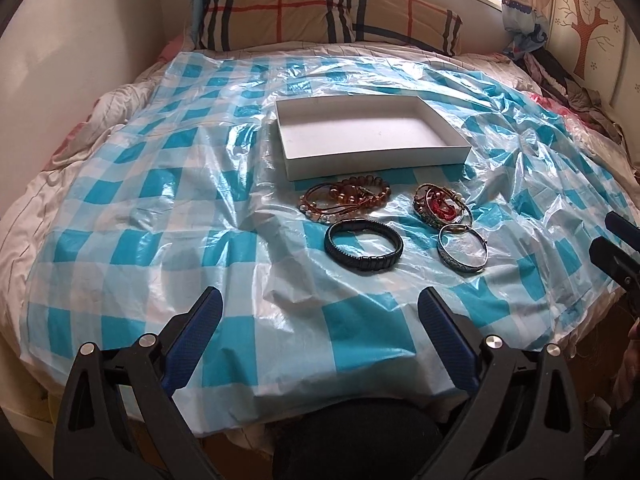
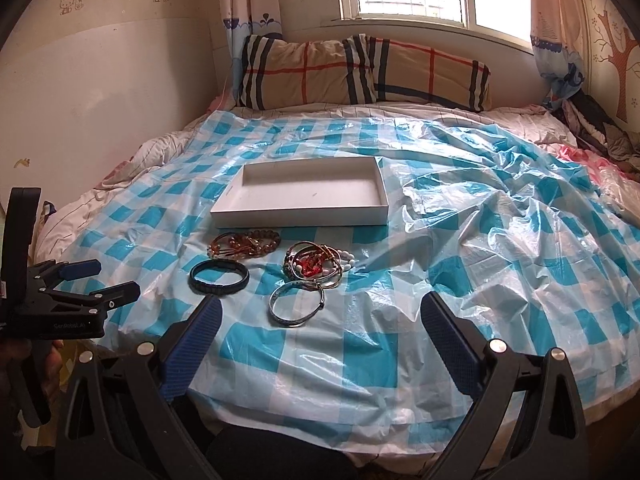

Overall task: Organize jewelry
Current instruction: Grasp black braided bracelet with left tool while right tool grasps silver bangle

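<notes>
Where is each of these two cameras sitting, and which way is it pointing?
Left wrist view: rides on the left hand-held gripper, low at the bed's near edge, facing the white box and bracelets; its own open fingers frame the bottom, and the right hand-held gripper's tip shows at the right edge.
Right wrist view: rides on the right hand-held gripper, a little further right, facing the same way; its own open fingers show, plus the left gripper at left.
Both share the box, the black bracelet, the checked plastic sheet and the pillow.

The left gripper [image 1: 320, 300] and right gripper [image 2: 322, 308] both hover side by side with jaws spread wide, gripping nothing, fingers pointed forward.
</notes>
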Demonstrator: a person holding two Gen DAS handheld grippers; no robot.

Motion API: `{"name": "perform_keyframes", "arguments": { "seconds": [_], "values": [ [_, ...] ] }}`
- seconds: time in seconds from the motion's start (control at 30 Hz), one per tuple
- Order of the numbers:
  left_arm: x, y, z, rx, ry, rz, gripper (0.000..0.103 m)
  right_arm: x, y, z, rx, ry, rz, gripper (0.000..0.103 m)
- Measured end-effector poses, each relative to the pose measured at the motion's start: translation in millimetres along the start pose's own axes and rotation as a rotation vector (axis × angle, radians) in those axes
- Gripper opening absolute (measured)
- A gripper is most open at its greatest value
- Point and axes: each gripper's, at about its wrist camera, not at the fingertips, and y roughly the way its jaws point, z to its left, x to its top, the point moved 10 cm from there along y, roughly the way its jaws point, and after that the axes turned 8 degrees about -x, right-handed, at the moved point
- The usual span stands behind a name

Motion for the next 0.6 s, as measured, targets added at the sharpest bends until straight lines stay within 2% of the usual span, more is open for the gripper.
{"name": "perform_keyframes", "arguments": {
  "seconds": [0.13, 0.23, 0.3, 0.37, 0.43, 0.5, 0.6],
  "values": [
    [15, 43, -11, -0.057, 0.029, 0.034, 0.088, -5, 40, 4, 0.045, -0.019, 0.068, 0.094],
    [28, 68, -22, -0.075, 0.082, 0.034, 0.087, -8, 65, 7, 0.068, -0.035, 0.117, 0.083],
    [36, 85, -24, -0.075, 0.108, 0.048, 0.082, -10, 80, 9, 0.083, -0.042, 0.140, 0.075],
    [38, 104, -25, -0.090, 0.132, 0.087, 0.068, -11, 92, 12, 0.105, -0.047, 0.166, 0.063],
    [38, 120, -23, -0.091, 0.154, 0.123, 0.063, -12, 104, 16, 0.118, -0.058, 0.189, 0.056],
    [31, 134, -23, -0.111, 0.167, 0.177, 0.055, -14, 116, 20, 0.124, -0.072, 0.214, 0.054],
    [26, 140, -25, -0.132, 0.189, 0.181, 0.049, -20, 135, 23, 0.125, -0.087, 0.260, 0.053]
  ]
}}
